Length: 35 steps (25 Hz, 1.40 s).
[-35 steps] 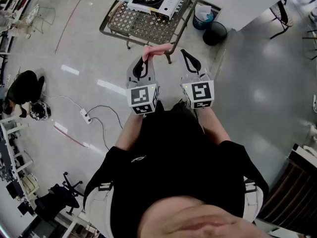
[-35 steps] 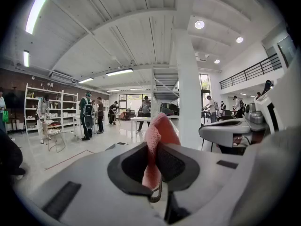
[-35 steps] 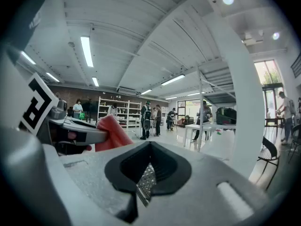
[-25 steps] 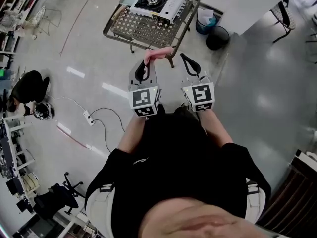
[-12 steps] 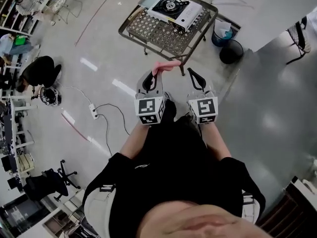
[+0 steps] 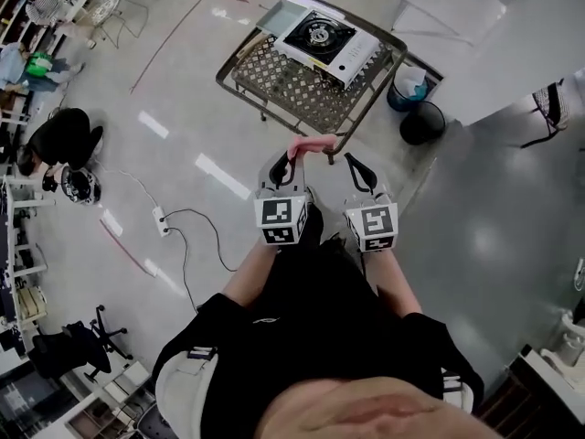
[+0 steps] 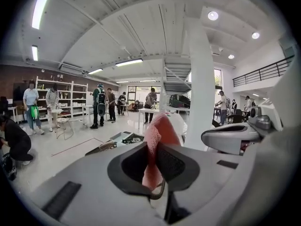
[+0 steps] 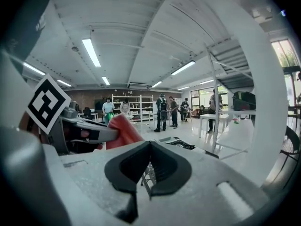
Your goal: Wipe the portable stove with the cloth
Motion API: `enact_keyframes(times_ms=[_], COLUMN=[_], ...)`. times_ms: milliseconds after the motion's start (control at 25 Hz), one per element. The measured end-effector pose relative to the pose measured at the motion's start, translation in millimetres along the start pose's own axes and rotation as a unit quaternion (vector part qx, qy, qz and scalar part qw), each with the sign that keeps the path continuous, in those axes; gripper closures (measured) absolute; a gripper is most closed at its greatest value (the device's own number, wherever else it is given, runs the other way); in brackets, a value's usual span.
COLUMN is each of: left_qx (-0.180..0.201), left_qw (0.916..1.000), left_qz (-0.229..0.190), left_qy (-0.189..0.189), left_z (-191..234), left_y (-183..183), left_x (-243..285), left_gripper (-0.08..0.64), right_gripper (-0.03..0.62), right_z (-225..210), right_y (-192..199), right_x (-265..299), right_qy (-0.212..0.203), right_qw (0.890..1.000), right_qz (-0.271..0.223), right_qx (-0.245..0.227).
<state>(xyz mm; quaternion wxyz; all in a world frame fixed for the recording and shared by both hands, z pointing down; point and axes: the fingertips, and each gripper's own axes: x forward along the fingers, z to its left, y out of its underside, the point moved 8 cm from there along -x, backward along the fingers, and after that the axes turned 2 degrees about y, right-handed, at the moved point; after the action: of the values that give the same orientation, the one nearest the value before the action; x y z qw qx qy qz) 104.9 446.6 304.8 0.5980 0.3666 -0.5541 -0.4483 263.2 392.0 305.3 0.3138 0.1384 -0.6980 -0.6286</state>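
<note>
The portable stove [image 6: 322,37], white with a black burner, stands on a metal lattice table [image 6: 288,85] ahead of me. It also shows low and small as the stove [image 7: 128,138] in the left gripper view and the stove [image 8: 181,145] in the right gripper view. My left gripper [image 6: 284,163] is shut on a pink cloth [image 6: 311,144], which sticks up between its jaws as the cloth [image 7: 157,140]. My right gripper [image 6: 356,169] is shut with nothing in it, beside the left one. Both are short of the table, above the floor.
A blue bin [image 6: 405,88] and a black bin [image 6: 426,122] stand right of the table. A power strip with a cable [image 6: 163,218] lies on the floor at left. People [image 7: 101,105] stand by shelves far off; one person crouches [image 6: 60,137] at left.
The table and stove have shifted lower and to the right in the head view, closer to me. Both grippers have sunk in the picture, still side by side, cloth still held.
</note>
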Motion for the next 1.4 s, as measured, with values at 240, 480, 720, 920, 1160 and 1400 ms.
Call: enact_keyframes(times_ms=[240,480,720,920,1160,1400], left_qx=[-0.021,-0.035,-0.054,-0.07,-0.062,-0.068], left_qw=[0.9997,0.9992,0.9985,0.9971,0.9958,0.9934], left_qz=[-0.009,-0.013,0.001,0.023,0.045,0.069], left_qy=[-0.007,-0.011,-0.009,-0.02,-0.051,-0.062], left_z=[55.9,106.7,137.5,142.8,142.4,133.4], left_y=[-21.4,-41.5,-37.8,-24.1,-32.0,-49.4], left_x=[46.9,78.9,107.4,141.0,191.0,253.7], left_gripper=[0.523,0.523,0.523,0.523,0.523,0.523], right_gripper=[0.589,0.589,0.589,0.589,0.589,0.589], right_z=[-4.5,1.5,-1.2,-25.3,-63.4,-116.5], right_y=[-20.1,-42.1,-48.1,-36.1,-40.6,-54.8], right_x=[70.7,119.8,166.2,193.5,233.7,269.6], right_qy=[-0.018,-0.033,-0.038,-0.054,-0.097,-0.133], right_qw=[0.999,0.998,0.996,0.994,0.992,0.988], right_qz=[0.016,0.032,0.053,0.07,0.065,0.048], right_qx=[-0.03,-0.051,-0.055,-0.057,-0.053,-0.058])
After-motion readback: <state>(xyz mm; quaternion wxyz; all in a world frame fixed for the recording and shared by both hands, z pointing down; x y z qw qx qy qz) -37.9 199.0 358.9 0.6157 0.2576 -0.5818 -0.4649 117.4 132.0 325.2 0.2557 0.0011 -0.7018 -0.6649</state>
